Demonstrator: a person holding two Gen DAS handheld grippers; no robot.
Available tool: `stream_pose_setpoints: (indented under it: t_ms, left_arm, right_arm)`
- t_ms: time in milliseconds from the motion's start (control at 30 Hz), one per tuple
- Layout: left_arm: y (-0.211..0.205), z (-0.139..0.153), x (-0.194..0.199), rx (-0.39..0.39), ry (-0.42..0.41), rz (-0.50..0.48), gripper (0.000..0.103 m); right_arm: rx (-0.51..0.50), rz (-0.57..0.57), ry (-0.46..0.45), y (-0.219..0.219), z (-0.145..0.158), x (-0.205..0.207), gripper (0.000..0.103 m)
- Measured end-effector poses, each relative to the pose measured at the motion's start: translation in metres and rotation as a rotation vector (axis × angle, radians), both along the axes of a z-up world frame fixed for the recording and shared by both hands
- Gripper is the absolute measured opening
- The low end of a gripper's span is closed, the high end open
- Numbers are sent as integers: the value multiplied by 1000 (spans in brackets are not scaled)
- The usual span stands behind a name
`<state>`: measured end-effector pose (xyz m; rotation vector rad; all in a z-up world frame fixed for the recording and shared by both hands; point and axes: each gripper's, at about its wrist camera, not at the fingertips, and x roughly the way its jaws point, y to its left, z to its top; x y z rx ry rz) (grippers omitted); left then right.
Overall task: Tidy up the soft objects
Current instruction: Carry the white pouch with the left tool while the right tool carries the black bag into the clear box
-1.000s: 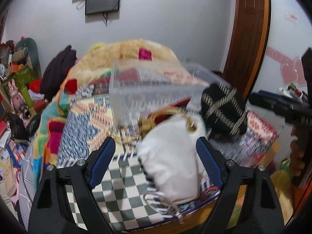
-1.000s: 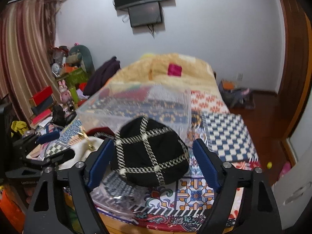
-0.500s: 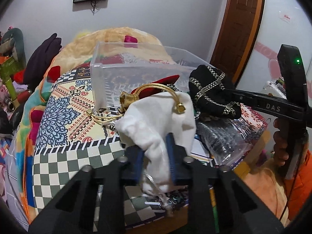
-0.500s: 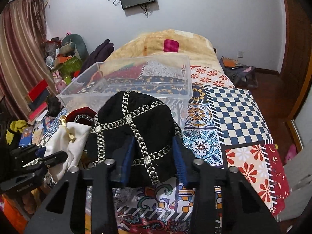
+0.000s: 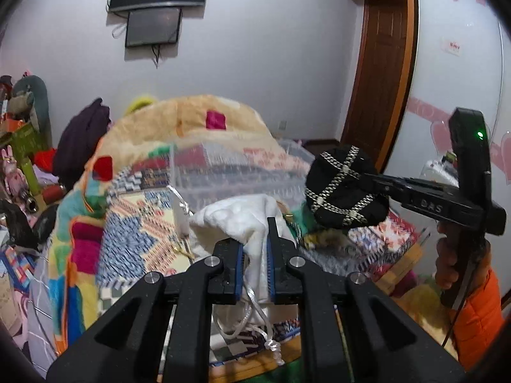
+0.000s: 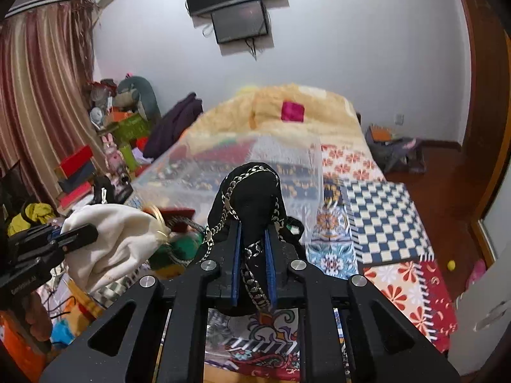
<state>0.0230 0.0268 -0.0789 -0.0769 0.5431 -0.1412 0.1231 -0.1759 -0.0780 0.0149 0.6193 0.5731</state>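
My left gripper (image 5: 255, 239) is shut on a white drawstring cloth bag (image 5: 242, 220) and holds it above the bed; the bag also shows in the right wrist view (image 6: 111, 233). My right gripper (image 6: 254, 229) is shut on a black hat with silver chains (image 6: 252, 198), lifted off the quilt; it also shows in the left wrist view (image 5: 341, 188). A clear plastic bin (image 6: 249, 159) sits on the bed just beyond both items. A red item with a gold ring (image 6: 175, 215) and a green soft thing (image 6: 179, 249) lie between the grippers.
The patchwork quilt (image 6: 377, 214) covers the bed, with a yellow blanket (image 6: 287, 111) at the far end. Clutter and boxes (image 6: 76, 172) stand at the left. A wooden door (image 5: 380, 63) is at the right. A bag (image 6: 396, 150) lies on the floor.
Both grippers went from open to shut, the left on the white bag and the right on the black hat. Both items have been lifted off the bed.
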Motion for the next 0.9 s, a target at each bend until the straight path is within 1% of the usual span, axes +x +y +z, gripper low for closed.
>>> stream_pose_setpoints:
  t_ms: [100,233,333,467,633,800,900]
  left_arm:
    - [4,16,1,11,-37,25,11]
    - [11,35,7,0,-83,51,11]
    - [15,48,21,-2,-112,67,11]
    - [16,54,45,9,-127,88,11]
    - [19,53,80,12,-128,106,11]
    - [19,39,118,38,-83,120,11]
    - [19,26,137,30,-42,121,11]
  right_arm:
    - [28,-9,-38,-4,14,-3,12]
    - [44,-28,-82,-4,30,-2,12]
    - [47,-36,-107,-2,38,4,12]
    - [41,-49,-133,5,44,17,12]
    - [35,-64,-123,18,44,43,12]
    - [4,-67,-97,33,36,61,12]
    - [-23,-60,-69,43,25,75,12]
